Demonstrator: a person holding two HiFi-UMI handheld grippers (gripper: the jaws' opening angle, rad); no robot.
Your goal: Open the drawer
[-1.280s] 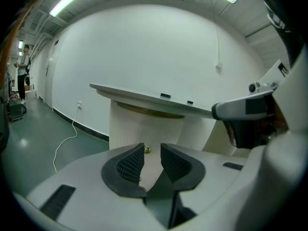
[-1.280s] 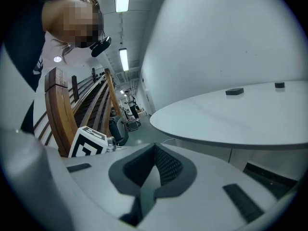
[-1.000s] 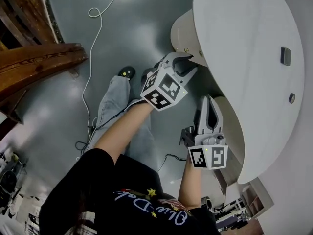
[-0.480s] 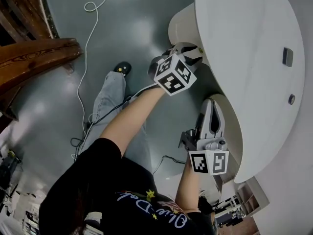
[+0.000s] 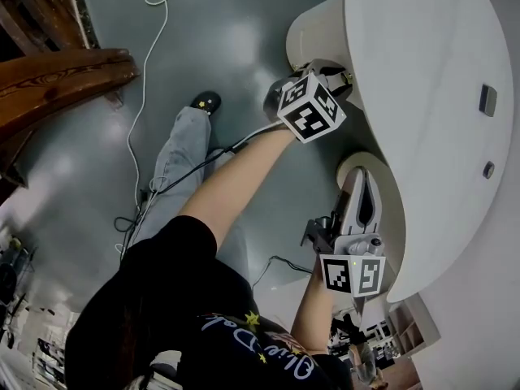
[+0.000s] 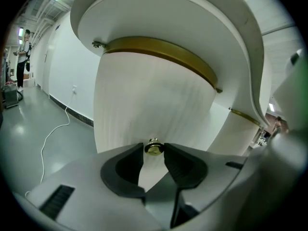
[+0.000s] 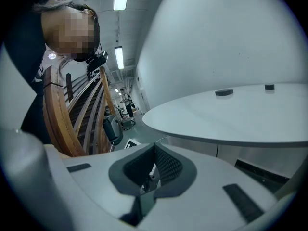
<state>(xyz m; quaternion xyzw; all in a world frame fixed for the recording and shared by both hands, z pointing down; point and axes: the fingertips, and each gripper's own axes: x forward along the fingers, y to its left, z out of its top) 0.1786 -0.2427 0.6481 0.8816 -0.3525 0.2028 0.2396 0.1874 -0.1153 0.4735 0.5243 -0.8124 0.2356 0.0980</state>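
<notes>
A white curved cabinet front [image 6: 154,95] stands under the white tabletop [image 5: 422,96], with a brass band [image 6: 159,49] along its top. A small brass knob [image 6: 154,148] sticks out of that front. My left gripper [image 6: 154,147] is open; its jaws have just been opening, and the knob now sits between the two fingertips. In the head view the left gripper [image 5: 337,78] reaches in under the table's edge. My right gripper [image 5: 363,184] hangs lower beside the table's rim, shut with nothing in it; its tips [image 7: 154,147] meet.
A wooden stair rail [image 5: 57,71] runs along the upper left. A cable [image 5: 150,96] trails over the grey floor near the person's shoe [image 5: 205,101]. Two small dark fittings [image 5: 487,100] sit on the tabletop. A distant person [image 6: 21,52] stands down the hall.
In the head view the left gripper has moved up and right, in under the table's edge against the cabinet front. The right gripper has stayed about where it was.
</notes>
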